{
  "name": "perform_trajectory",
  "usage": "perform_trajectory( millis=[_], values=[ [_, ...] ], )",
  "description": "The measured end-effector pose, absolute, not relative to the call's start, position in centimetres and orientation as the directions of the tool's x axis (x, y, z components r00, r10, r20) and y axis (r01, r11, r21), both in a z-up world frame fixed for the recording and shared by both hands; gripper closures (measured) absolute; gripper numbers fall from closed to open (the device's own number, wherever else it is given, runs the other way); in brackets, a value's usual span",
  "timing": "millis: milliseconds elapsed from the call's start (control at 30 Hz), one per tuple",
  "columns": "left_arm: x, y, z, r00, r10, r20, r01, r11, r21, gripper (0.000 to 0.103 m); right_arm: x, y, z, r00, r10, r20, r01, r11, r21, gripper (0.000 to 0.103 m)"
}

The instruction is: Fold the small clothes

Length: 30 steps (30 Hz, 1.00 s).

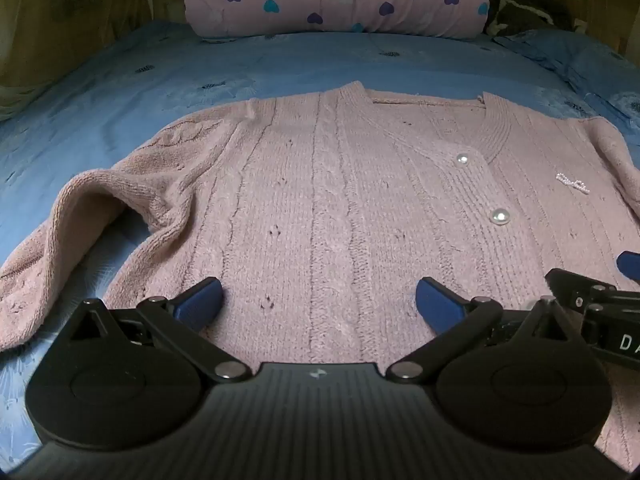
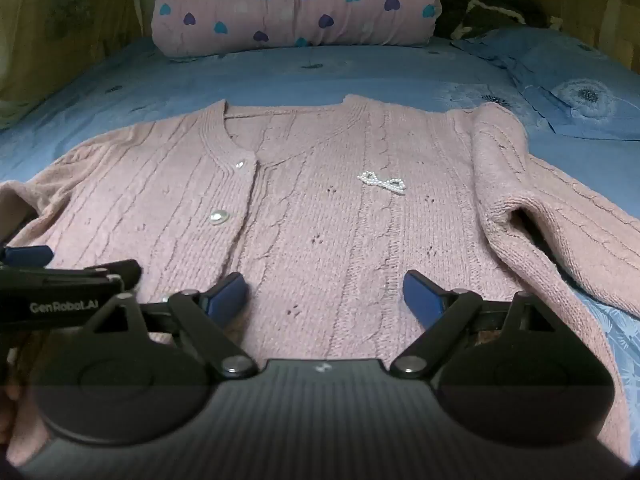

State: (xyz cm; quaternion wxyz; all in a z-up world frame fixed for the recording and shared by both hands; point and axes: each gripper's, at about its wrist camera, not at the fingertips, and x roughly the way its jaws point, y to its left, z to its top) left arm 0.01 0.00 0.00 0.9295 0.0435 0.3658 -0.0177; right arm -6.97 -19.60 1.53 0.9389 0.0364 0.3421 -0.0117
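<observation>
We see a pink knitted cardigan [image 1: 320,208] lying face up and spread flat on a bed, its V-neck pointing toward the far end and its front closed with pearl buttons [image 1: 499,216]. A small pearl bow [image 2: 381,182] sits on the chest panel beside the button band. Both sleeves are out to the sides — the one in the left wrist view [image 1: 60,248] bends outward and arches up off the bedding at the elbow, while the other sleeve [image 2: 560,224] in the right wrist view runs down along the side of the body and also lifts a little where it bends.

Our left tool [image 1: 320,304] hovers above the lower part of the cardigan, tilted downward, its blue pads [image 1: 200,302] spread wide with only knit showing between them; it grips nothing. Our right tool [image 2: 324,298] hangs beside it over the same lower stretch of the garment, also tilted down, its pads [image 2: 424,300] apart and likewise released. Each tool shows at the edge of the other's view, so the two are close together, side by side.

The cardigan rests on a blue bedsheet [image 1: 120,80] printed with pale dandelion shapes. Beyond the neckline, at the far end of the bed, lies a rolled pink quilt [image 2: 296,8] with blue and purple hearts, and to its right a dark bundle [image 2: 488,14] we cannot make out.
</observation>
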Motion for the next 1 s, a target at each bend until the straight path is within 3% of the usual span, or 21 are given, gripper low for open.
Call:
perform_trajectory(
  millis=[1000],
  values=[
    [0.02,-0.05,0.03,0.734,-0.001,-0.68,0.064,0.996,0.069,0.0,-6.86,-19.52,1.47,0.767,0.007,-0.641,0.046,0.997,0.066,0.015]
  ],
)
